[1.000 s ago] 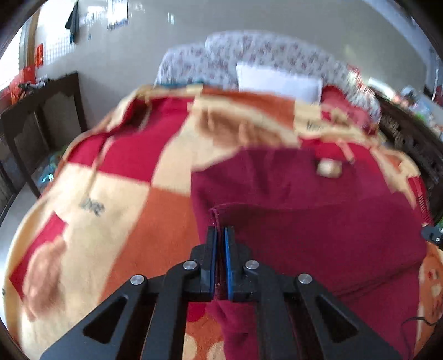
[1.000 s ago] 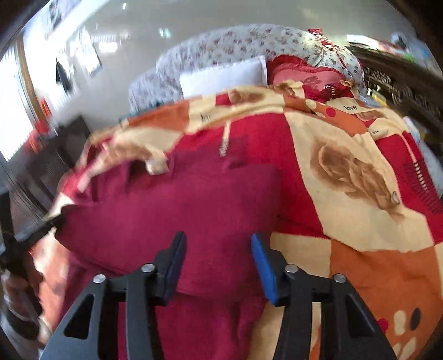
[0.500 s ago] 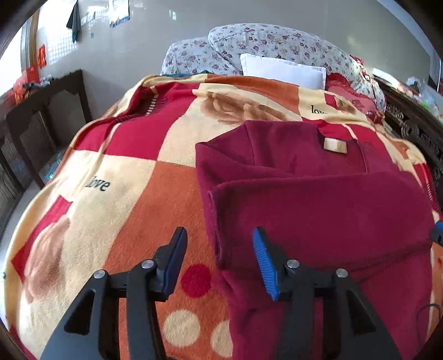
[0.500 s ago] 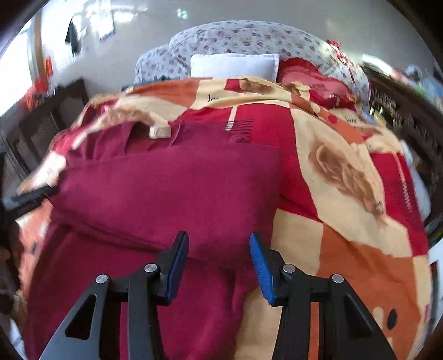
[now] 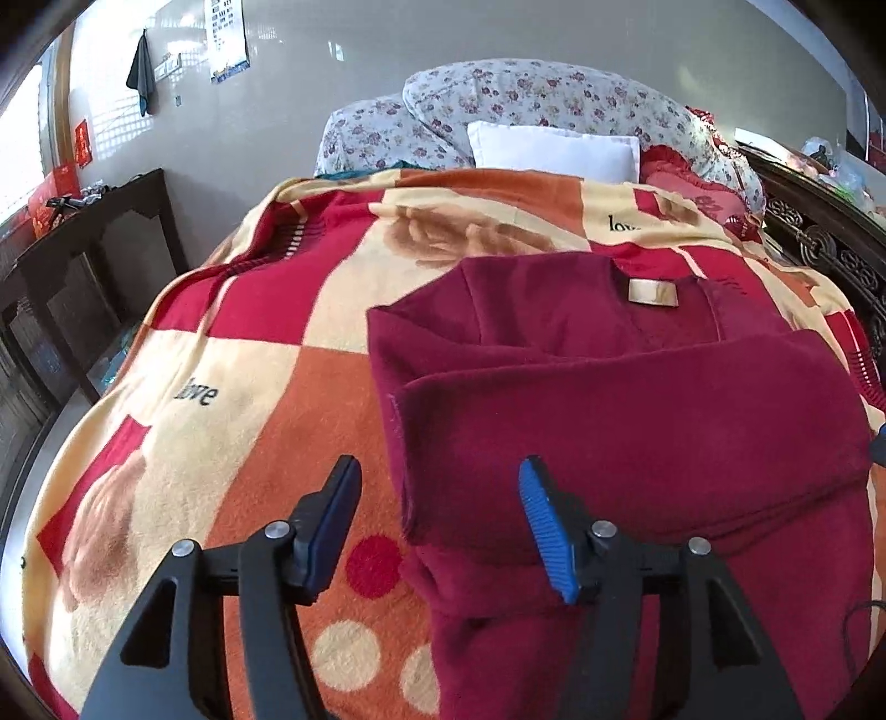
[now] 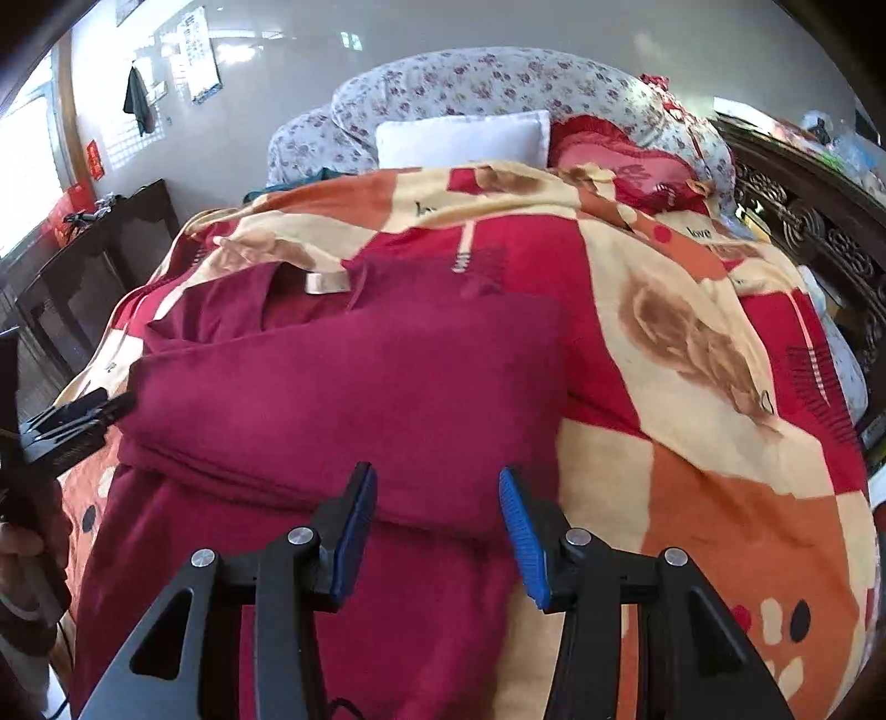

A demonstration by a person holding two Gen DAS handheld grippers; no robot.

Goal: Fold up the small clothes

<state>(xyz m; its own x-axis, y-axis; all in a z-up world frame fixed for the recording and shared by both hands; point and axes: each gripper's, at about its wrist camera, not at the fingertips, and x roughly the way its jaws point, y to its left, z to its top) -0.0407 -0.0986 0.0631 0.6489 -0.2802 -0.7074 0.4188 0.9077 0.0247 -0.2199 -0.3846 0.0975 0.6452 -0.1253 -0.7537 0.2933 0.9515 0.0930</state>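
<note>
Both grippers hang over the near edge of the bed, pointing down at a slant. On the left gripper (image 5: 437, 520) the jaws have just been opening; they now stand apart, and the folded corner of the sweater shows between them without either pad pressing on it. Its blue pads (image 5: 545, 531) are clear of the cloth. The right gripper (image 6: 437, 526) is also parted and holds nothing, its fingers hovering above the fold's near edge. From the right wrist view the left gripper shows again at the far left border, gripped by a hand (image 6: 22, 548).

Just past the fingers lies the dark red sweater (image 5: 637, 443), spread flat on the bed. Its lower part is turned up over the body, making a thick band across the middle, with a single layer running toward the grippers. Beyond the band the collar shows, with a small tan label (image 5: 653, 292) inside the neck.

Under the sweater is a blanket (image 5: 266, 387) in red, orange and cream blocks, with printed roses, dots and the word "love". It covers the whole bed.

Farther back, at the head of the bed, a white pillow (image 5: 554, 152) leans against a rolled flowered quilt (image 5: 526, 97), with a red cushion (image 6: 620, 160) beside it. Dark wooden furniture (image 5: 83, 266) stands along the left wall, and a carved dark headboard (image 6: 803, 221) runs along the right. A calendar (image 5: 227, 39) and a dark cloth (image 5: 141, 72) hang on the pale wall behind.
</note>
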